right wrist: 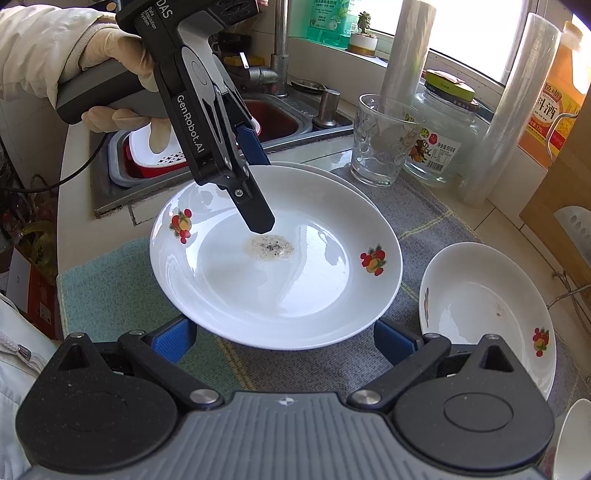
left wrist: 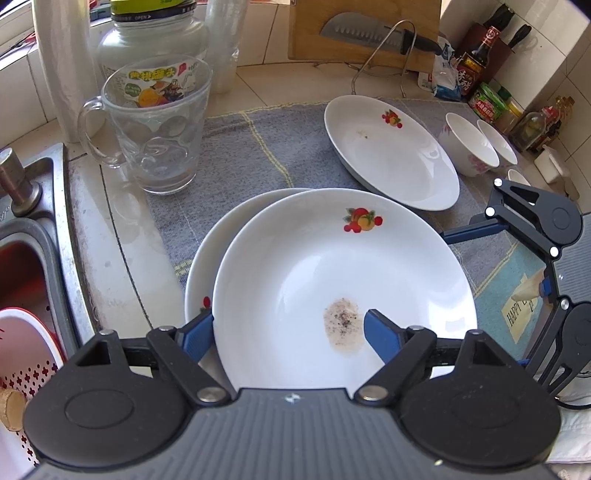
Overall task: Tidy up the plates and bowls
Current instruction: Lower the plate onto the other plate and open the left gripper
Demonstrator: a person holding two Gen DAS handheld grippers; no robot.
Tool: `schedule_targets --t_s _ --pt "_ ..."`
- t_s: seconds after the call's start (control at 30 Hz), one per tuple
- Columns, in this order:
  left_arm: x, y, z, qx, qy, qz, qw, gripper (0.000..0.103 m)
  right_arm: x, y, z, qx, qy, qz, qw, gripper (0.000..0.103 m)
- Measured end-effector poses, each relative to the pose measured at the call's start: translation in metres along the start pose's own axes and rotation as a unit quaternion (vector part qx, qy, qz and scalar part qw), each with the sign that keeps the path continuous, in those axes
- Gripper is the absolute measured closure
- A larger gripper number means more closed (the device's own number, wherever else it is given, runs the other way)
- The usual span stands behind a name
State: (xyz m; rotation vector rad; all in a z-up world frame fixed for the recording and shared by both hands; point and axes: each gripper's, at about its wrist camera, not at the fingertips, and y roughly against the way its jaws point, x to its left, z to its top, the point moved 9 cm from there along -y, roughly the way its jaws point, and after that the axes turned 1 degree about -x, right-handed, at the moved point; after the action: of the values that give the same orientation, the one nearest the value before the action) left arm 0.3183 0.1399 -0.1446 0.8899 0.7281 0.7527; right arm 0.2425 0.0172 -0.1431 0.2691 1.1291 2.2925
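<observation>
A white plate with fruit prints and a dried stain [left wrist: 332, 269] [right wrist: 280, 273] lies on top of a second white plate [left wrist: 201, 266] [right wrist: 325, 173]. My left gripper [left wrist: 288, 332] [right wrist: 255, 184] straddles the top plate's rim, one finger inside the plate [right wrist: 255, 210], one outside [left wrist: 195, 332]; the jaws stand wide apart. My right gripper [right wrist: 284, 341] is open in front of the plate's near edge, apart from it. A third plate [left wrist: 391, 151] [right wrist: 487, 314] lies alone. Two white bowls [left wrist: 469, 144] stand beyond it.
A glass mug [left wrist: 155, 129] [right wrist: 380, 140] and a glass jar [left wrist: 147, 40] [right wrist: 443, 136] stand behind the plates. The sink [left wrist: 26, 236] [right wrist: 207, 147] holds a red-white strainer. A knife on a cutting board [left wrist: 362, 33] and sauce bottles [left wrist: 476, 66] line the wall. A grey mat [left wrist: 266, 147] covers the counter.
</observation>
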Motion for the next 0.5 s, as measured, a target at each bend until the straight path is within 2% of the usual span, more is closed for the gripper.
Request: schedule_targets --t_s 0.5 --pt "0.001 0.013 -0.006 -0.003 0.016 0.004 0.9999 0.018 0.002 -0.005 0.002 -0.001 0.006 0.002 1.0 0.0"
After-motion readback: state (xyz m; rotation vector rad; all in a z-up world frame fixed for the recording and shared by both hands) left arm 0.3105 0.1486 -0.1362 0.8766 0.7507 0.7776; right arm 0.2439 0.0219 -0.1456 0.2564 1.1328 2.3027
